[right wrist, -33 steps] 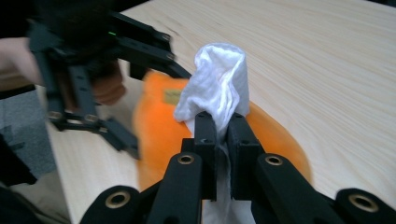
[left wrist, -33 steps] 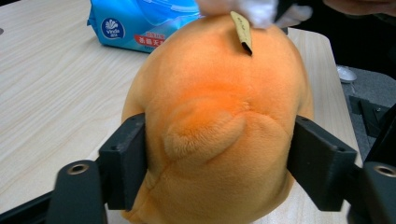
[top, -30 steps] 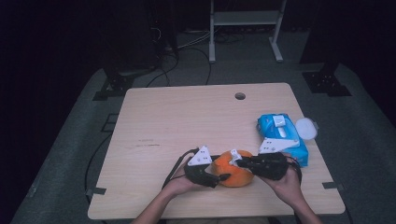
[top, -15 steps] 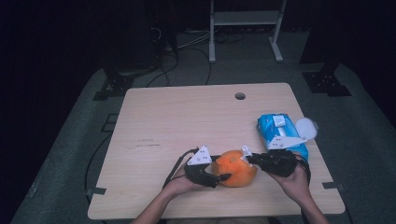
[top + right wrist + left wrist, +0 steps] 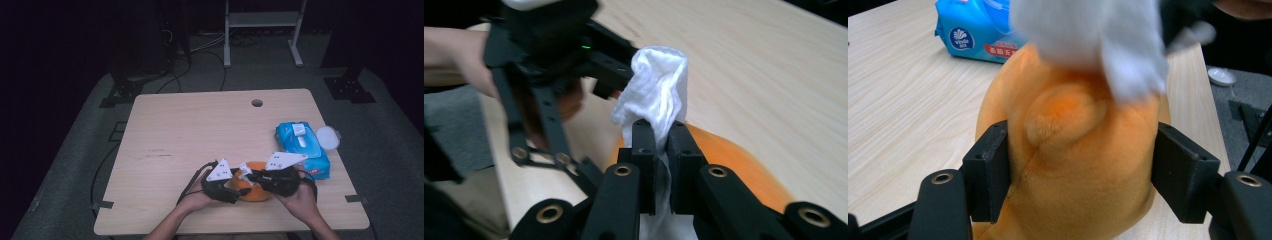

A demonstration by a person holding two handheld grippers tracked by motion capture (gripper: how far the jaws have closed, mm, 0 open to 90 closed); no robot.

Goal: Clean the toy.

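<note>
A: Left gripper [image 5: 1080, 165] jaws just closed tighter, clamping the orange plush [image 5: 1073, 150] at the desk's [image 5: 200, 130] near edge.
B: Right gripper [image 5: 663, 145] pinches the wipe [image 5: 654, 95], back over the plush; wiping continues.

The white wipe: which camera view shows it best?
The right gripper view: the white wipe stands sharp there, pinched between the right gripper's shut jaws. The left gripper view shows it blurred over the orange plush toy. The high view gives a tiny white speck.

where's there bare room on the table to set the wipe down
Free: the wide stretch of table left of the wipes pack, out to the far edge's hole. Crowded: near edge, where both grippers meet at the orange plush.
</note>
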